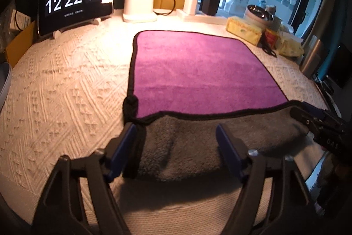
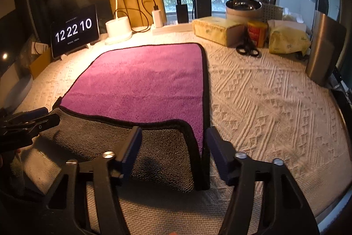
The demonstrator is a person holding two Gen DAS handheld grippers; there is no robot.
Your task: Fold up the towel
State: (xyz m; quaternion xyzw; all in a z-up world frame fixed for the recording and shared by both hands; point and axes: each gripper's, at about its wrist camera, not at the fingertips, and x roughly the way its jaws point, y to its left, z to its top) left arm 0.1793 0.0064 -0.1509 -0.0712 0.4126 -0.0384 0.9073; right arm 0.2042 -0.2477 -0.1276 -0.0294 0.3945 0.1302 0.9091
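Left wrist: plush purple towel (image 1: 198, 67), grey underside folded over.

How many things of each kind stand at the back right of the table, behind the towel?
Yellow tissue packs: 2
Red tin: 1
Scissors: 1
Steel bowl: 1
White basket: 1
Total: 6
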